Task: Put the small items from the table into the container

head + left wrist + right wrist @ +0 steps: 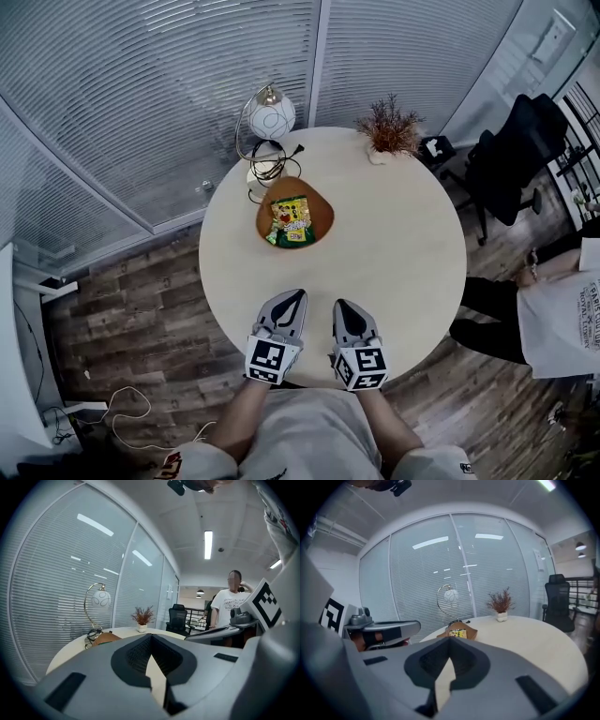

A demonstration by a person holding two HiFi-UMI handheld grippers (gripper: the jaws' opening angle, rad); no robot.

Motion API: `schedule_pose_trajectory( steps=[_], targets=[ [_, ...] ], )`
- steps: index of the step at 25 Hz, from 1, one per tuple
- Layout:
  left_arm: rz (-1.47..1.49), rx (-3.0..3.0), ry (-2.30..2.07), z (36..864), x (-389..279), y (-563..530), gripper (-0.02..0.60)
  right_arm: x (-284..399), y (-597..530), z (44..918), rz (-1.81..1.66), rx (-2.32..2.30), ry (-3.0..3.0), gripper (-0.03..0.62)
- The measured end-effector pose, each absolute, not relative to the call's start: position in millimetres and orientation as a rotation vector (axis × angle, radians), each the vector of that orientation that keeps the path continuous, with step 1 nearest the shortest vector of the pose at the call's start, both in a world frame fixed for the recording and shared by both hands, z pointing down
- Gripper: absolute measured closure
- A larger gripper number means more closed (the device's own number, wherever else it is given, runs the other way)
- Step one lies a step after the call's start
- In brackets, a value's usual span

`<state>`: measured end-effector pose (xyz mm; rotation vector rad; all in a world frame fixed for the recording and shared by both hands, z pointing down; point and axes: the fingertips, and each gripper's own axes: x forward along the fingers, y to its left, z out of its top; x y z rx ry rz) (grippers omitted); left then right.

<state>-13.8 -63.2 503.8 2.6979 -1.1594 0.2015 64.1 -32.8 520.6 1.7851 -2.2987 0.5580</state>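
Observation:
A brown wooden bowl (324, 210) stands on the round pale table (398, 234), left of its middle, with yellow and green snack packets (292, 221) inside. The right gripper view shows the same bowl (471, 633) and a packet (458, 633) far ahead. In the left gripper view only the bowl's edge (107, 638) shows. My left gripper (298, 294) and right gripper (339, 304) lie side by side near the table's front edge, well short of the bowl. Both point toward it, tips together. Both the left gripper (151, 635) and the right gripper (450, 638) are shut and hold nothing.
A globe lamp (270, 116) with a coiled cable (268, 165) stands behind the bowl. A small potted plant (388, 132) sits at the far right rim. A black office chair (511, 157) and a person in a white shirt (562, 314) are to the right of the table.

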Motion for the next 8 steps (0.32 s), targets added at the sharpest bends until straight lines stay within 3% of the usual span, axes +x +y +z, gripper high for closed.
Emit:
schedule_pose_trajectory(
  steps=[8],
  targets=[
    [0.219, 2.727, -1.159, 500.0, -11.5, -64.1, 0.589, 59.4, -30.9, 520.2, 0.547, 1.759, -2.306, 0.579]
  ],
)
